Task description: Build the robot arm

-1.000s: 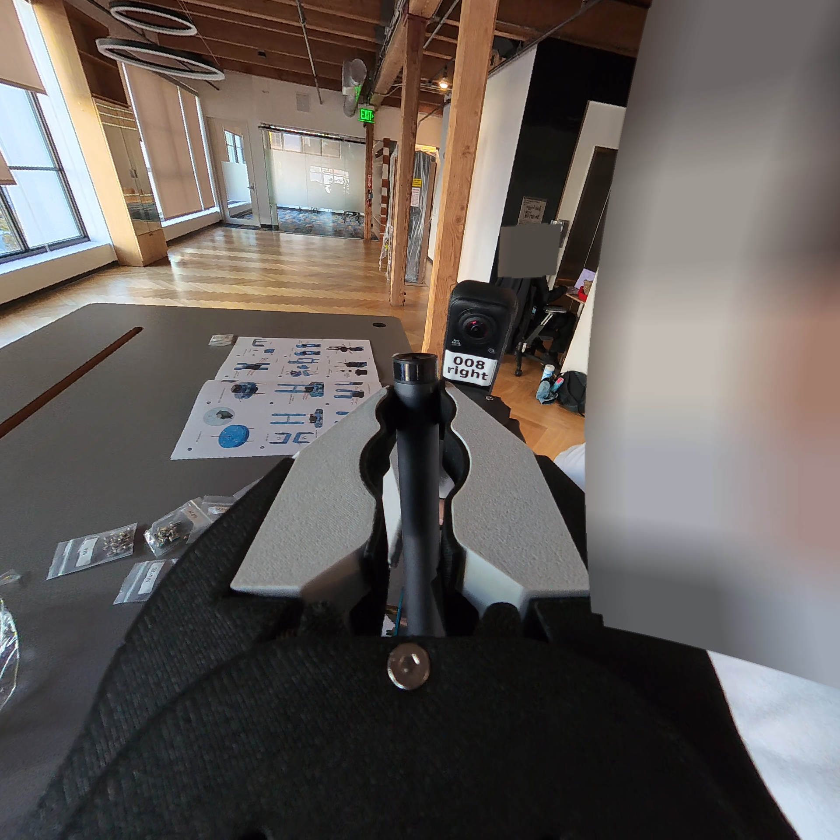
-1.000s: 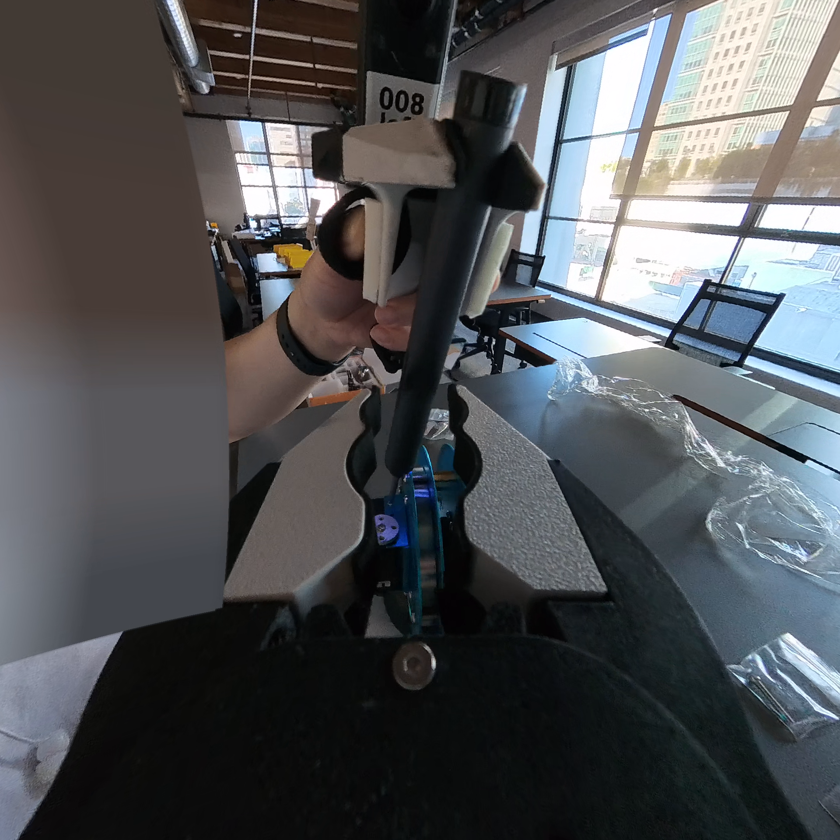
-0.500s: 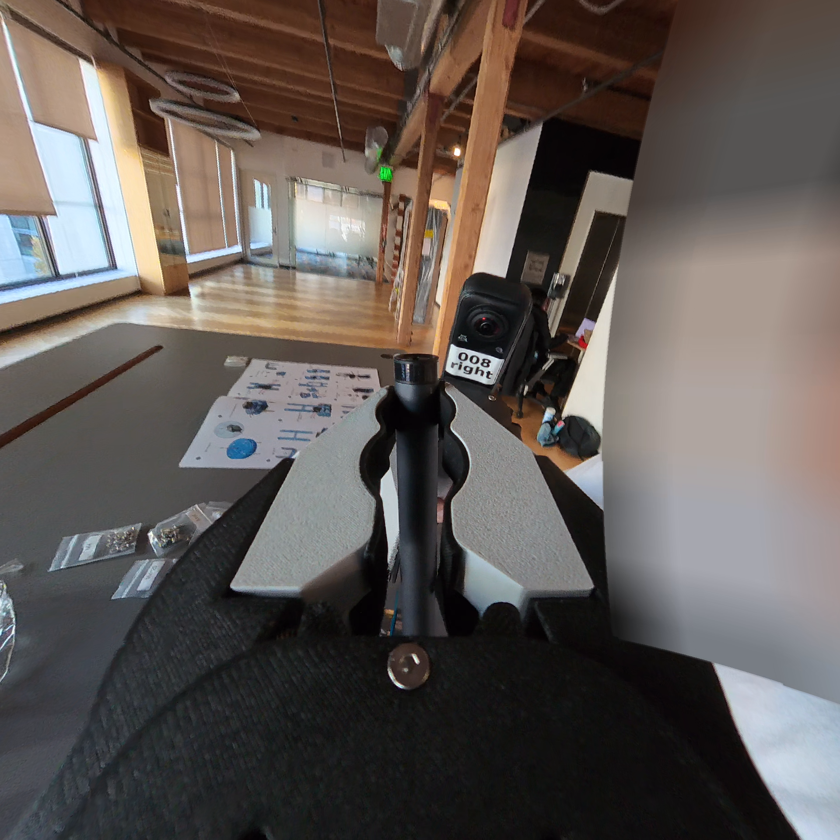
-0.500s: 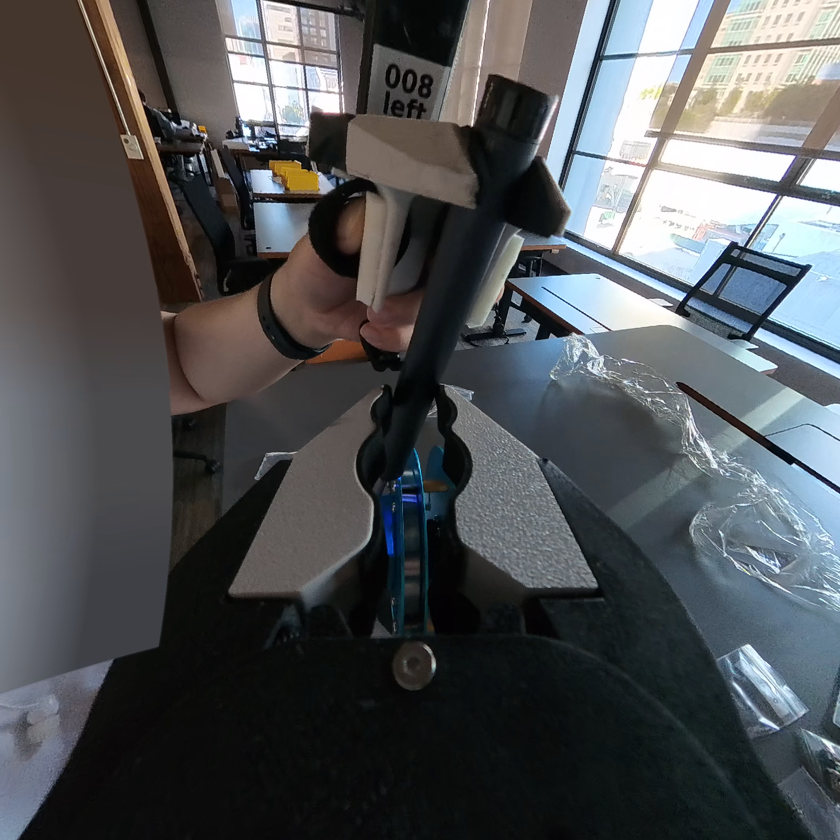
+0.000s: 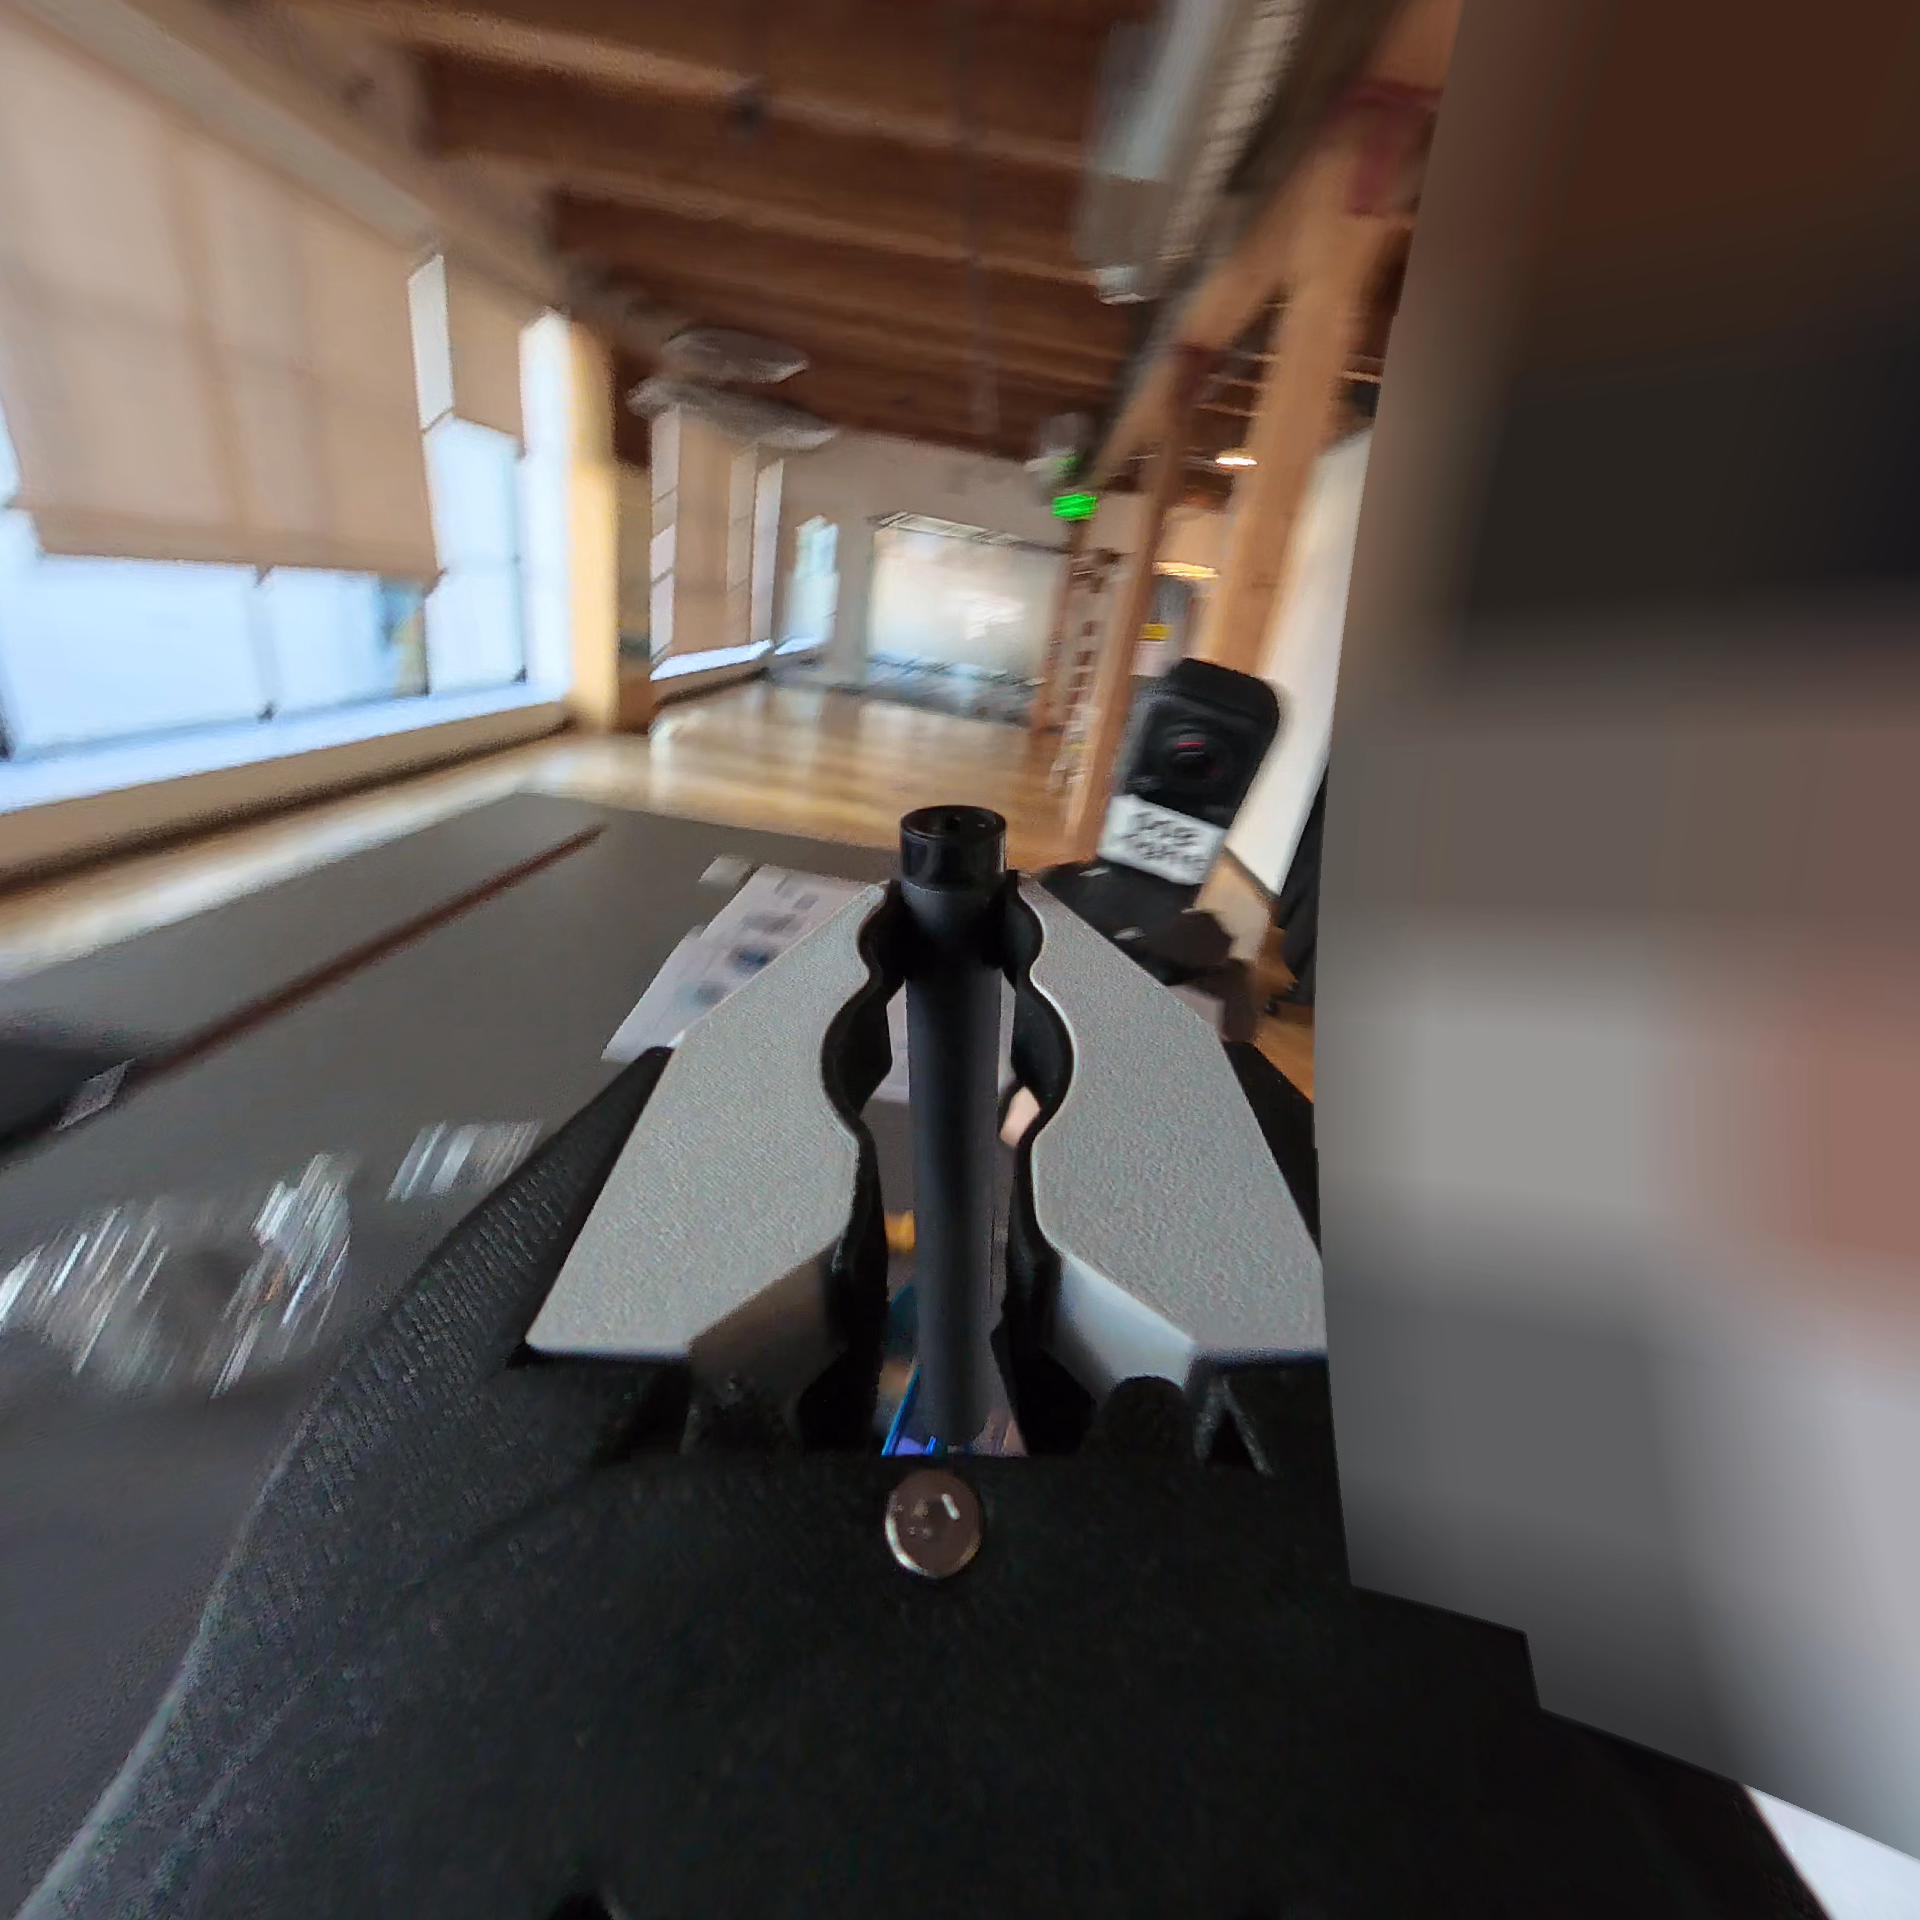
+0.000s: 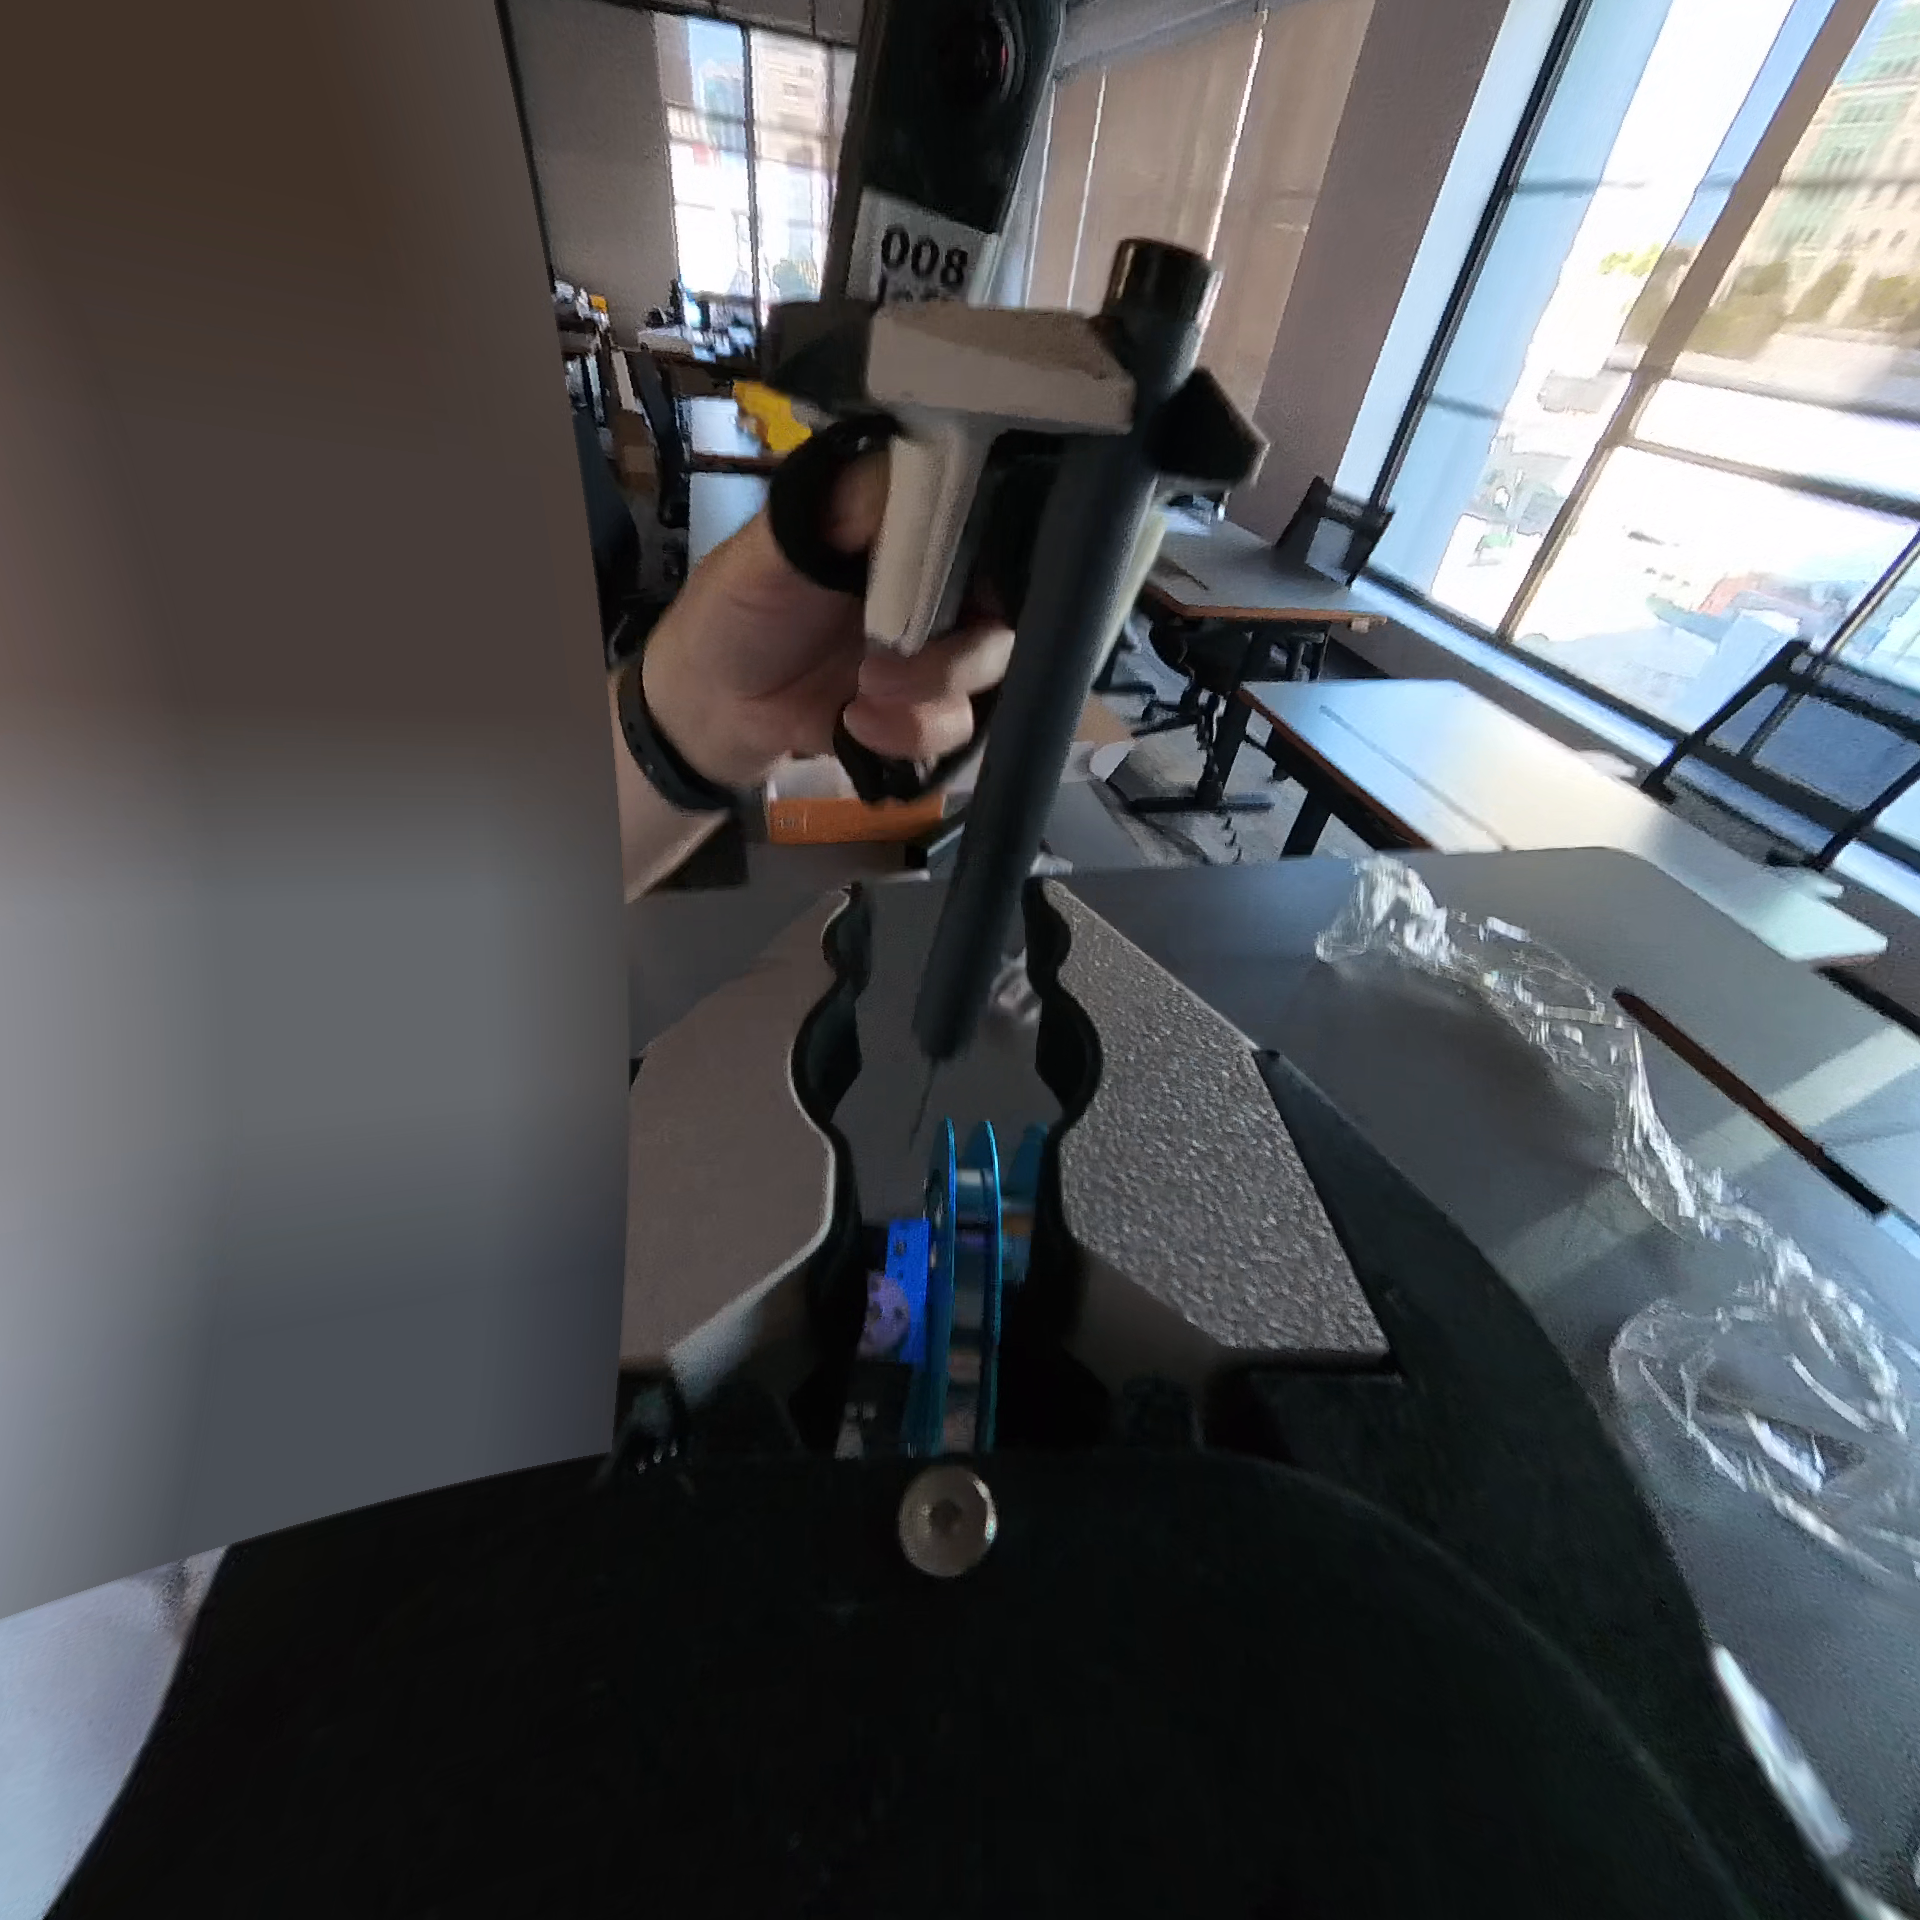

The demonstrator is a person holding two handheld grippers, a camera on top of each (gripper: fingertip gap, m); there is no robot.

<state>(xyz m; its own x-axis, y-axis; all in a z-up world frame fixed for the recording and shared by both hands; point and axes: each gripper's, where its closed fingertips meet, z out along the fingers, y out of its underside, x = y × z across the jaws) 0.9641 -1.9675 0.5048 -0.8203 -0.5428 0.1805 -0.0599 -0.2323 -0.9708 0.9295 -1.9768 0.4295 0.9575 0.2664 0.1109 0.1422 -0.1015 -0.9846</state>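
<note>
L gripper (image 5: 953,935) clamped on 1 black driver (image 5: 951,1122); R gripper (image 6: 945,997) pinching 1 blue disc assembly (image 6: 961,1278).

- My left gripper (image 5: 951,935) has its two grey textured fingers (image 5: 727,1153) clamped on a slim matte-black cylindrical tool handle (image 5: 951,1122), which runs straight up between them and pokes out past the tips.
- At the handle's base I catch a small glint of blue, too hidden to identify.
- Beyond the tips to the right I see the other gripper's black camera (image 5: 1195,743) with a white label under its lens.
- Left of the fingers lies the dark grey tabletop (image 5: 312,997), with blurred clear plastic bags (image 5: 208,1278) and a white printed sheet (image 5: 727,956).
</note>
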